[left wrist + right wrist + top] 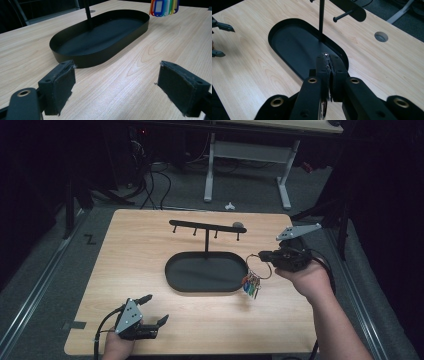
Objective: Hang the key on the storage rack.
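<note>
The right gripper [267,256], clamped on the key ring [259,266], held it beside the tray [205,271]; light, dangling tags [251,285] would swing, so the stiff ring suited gripping. The left gripper [156,311] rested agape.

Black two-jaw grippers [150,309] [263,255], grey triangular top plates, brass-ringed screw holes, frayed black pads [183,91], trailing black cables

wooden table [150,250] (round cable hole near far edge) | grey carpet floor [45,265] | white desk legs [210,170] | black cables [150,180]
</note>
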`<state>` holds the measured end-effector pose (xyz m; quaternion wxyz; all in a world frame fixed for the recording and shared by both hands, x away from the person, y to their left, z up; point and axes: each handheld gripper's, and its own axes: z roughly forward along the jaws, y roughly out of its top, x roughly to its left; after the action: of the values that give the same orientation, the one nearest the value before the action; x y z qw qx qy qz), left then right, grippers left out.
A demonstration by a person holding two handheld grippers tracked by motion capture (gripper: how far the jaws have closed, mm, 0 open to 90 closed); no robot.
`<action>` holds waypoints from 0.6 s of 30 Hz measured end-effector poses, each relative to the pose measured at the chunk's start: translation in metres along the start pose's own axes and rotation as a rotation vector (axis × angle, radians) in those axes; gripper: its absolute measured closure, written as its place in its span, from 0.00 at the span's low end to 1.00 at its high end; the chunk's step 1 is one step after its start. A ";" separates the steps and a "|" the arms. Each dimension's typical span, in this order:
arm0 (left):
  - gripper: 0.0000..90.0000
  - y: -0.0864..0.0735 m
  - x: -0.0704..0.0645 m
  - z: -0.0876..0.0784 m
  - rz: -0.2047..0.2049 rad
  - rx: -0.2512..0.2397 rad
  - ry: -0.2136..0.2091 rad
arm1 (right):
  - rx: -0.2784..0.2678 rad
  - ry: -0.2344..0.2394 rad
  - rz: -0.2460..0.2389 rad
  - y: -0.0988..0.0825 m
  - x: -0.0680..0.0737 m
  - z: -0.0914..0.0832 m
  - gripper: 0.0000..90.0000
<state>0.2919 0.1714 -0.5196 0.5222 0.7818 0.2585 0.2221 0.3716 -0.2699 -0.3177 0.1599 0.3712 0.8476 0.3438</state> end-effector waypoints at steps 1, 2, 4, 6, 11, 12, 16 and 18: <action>0.17 0.000 0.000 0.000 -0.001 -0.001 0.000 | 0.000 -0.002 0.000 0.001 0.000 0.000 0.97; 0.17 0.000 0.000 0.000 0.000 0.000 0.000 | -0.003 -0.004 -0.004 0.003 0.000 0.001 0.97; 0.17 0.000 0.000 0.000 -0.001 0.000 0.000 | -0.001 -0.004 -0.005 0.006 0.001 0.001 0.97; 0.17 -0.001 0.000 -0.002 -0.002 0.001 0.002 | -0.004 -0.004 -0.008 0.011 0.001 0.002 0.97; 0.17 -0.001 0.001 -0.004 -0.006 -0.002 0.006 | -0.009 -0.009 -0.018 0.019 0.002 0.006 0.97; 0.17 -0.002 0.001 -0.005 -0.008 -0.001 0.008 | -0.008 -0.005 -0.023 0.023 0.002 0.008 0.97; 0.17 -0.004 0.002 -0.010 -0.011 0.001 0.014 | -0.011 0.003 -0.026 0.031 0.002 0.014 0.97; 0.17 -0.005 0.003 -0.013 -0.014 0.002 0.018 | -0.011 0.004 -0.031 0.035 0.002 0.017 0.97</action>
<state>0.2850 0.1839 -0.5192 0.5208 0.7783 0.2689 0.2252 0.3975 -0.2432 -0.3055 0.1657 0.3566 0.8515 0.3468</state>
